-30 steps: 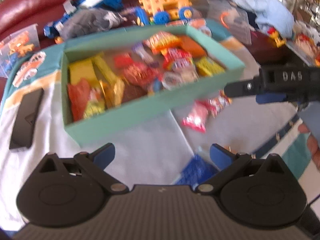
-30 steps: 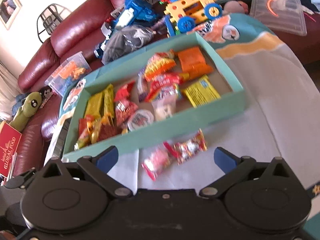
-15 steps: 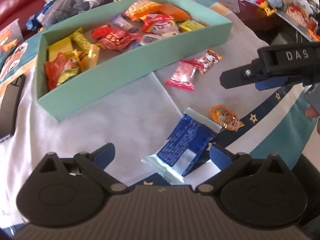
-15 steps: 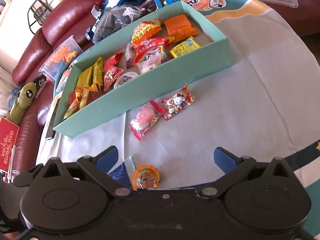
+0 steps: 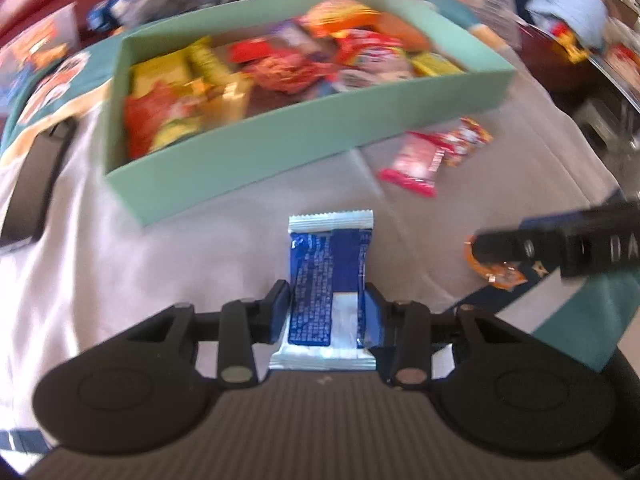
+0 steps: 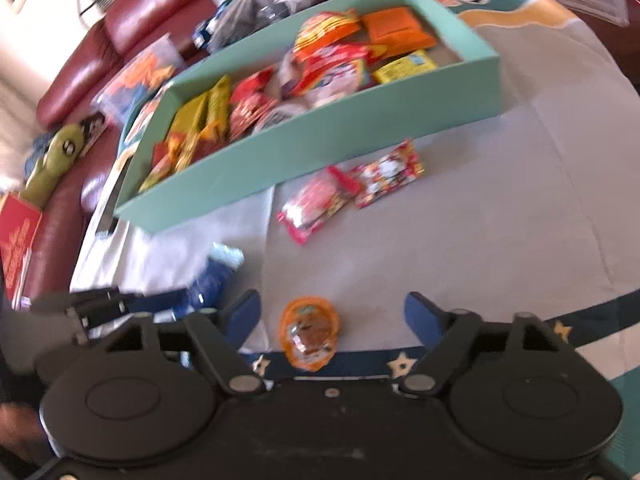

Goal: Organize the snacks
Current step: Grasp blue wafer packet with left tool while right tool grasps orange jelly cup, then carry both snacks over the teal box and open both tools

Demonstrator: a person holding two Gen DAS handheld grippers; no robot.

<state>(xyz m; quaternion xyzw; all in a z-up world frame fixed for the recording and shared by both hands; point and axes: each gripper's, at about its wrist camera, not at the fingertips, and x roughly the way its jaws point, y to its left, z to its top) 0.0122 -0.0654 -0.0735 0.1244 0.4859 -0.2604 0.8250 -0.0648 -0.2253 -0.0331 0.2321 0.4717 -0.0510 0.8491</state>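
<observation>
Your left tongs (image 5: 327,312) just closed onto the blue pack (image 5: 328,280), pads on both long edges; its long axis runs 6 to 12, toward the box (image 5: 248,160). Right tongs (image 6: 332,316) are closing, still apart around the orange candy (image 6: 310,332). Foil's slick, so a light pinch could let it slide out.

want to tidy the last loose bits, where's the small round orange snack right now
The round orange snack lies on the cloth outside the teal box, between the right gripper's open fingers, not yet pinched; the blue wrapper lies to its left.
</observation>
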